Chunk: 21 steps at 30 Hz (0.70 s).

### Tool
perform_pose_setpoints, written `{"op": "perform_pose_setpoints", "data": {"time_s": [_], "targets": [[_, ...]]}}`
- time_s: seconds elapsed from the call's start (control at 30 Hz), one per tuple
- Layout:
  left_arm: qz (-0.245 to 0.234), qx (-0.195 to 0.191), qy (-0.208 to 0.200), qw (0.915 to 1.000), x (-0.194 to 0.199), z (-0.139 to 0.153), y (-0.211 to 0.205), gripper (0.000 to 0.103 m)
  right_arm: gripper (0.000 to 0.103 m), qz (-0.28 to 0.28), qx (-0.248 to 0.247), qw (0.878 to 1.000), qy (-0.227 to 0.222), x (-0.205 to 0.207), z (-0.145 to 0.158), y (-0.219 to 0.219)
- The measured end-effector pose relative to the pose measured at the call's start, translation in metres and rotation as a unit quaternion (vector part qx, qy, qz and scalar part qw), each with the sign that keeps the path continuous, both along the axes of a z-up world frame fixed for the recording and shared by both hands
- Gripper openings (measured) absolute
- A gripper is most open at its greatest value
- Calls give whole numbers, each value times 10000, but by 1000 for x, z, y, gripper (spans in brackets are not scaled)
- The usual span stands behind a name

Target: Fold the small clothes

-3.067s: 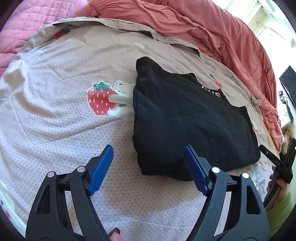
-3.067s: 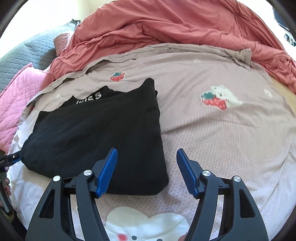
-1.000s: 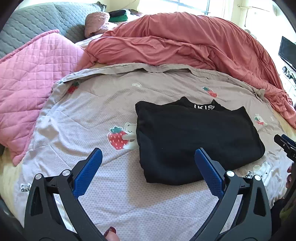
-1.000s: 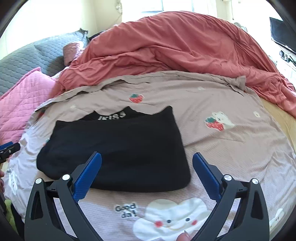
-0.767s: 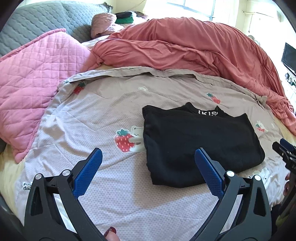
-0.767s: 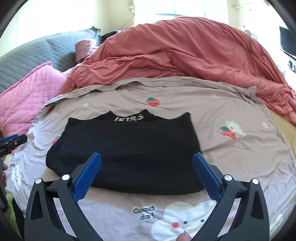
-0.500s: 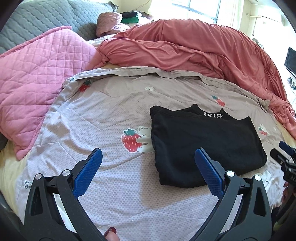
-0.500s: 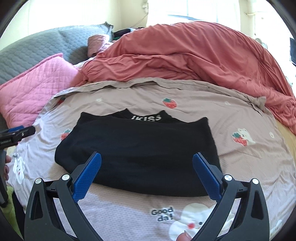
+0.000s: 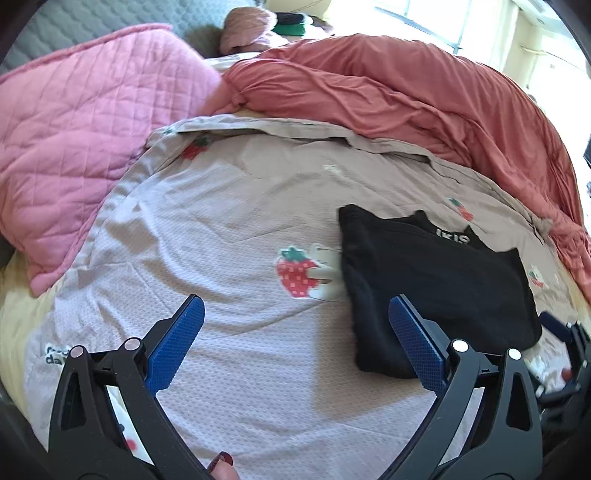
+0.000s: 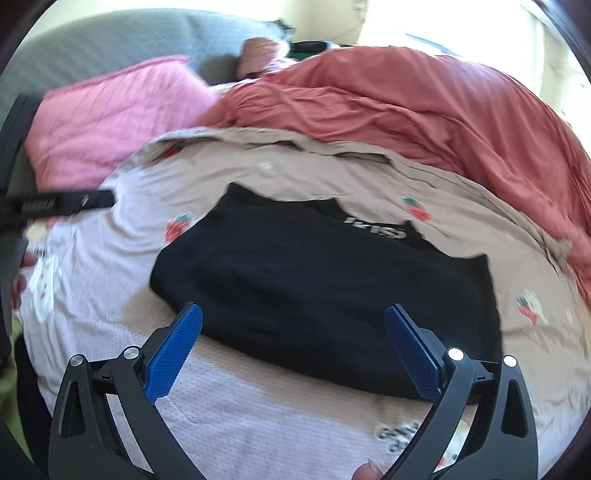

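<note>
- A bed filled both views, and its beige sheet, printed with strawberries and bears, served as the work surface.
- A rust-red duvet lay bunched along the far edge of the sheet, its folds reaching round to the sheet's right.
- A pink quilt lay heaped at the sheet's far left, with a grey padded headboard behind it.
- Bright window light came from beyond the duvet.
- The black top lay folded flat on the sheet, white lettering at its far edge, a strawberry print touching its left edge.
- The left gripper hung above bare sheet just left of the top, jaws wide, holding nothing.
- The right gripper hung over the top's near edge, jaws wide and empty.
</note>
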<state>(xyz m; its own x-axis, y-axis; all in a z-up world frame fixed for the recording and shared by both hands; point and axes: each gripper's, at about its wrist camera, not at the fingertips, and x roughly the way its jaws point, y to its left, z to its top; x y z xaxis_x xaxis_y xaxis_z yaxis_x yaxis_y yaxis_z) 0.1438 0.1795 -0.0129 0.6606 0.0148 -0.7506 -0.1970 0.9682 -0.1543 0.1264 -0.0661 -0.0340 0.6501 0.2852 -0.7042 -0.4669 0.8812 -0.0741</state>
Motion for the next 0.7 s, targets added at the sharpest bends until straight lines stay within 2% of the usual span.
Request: {"op": "perform_pose_setpoints", "data": {"time_s": [0.37, 0.7], "targets": [[429, -510, 311, 9973, 11, -32, 40, 94, 99, 949, -921, 9911, -177, -13, -54, 73], [297, -1066, 403, 9930, 42, -47, 37, 94, 97, 1374, -1419, 9795, -407, -3, -84, 116]]}}
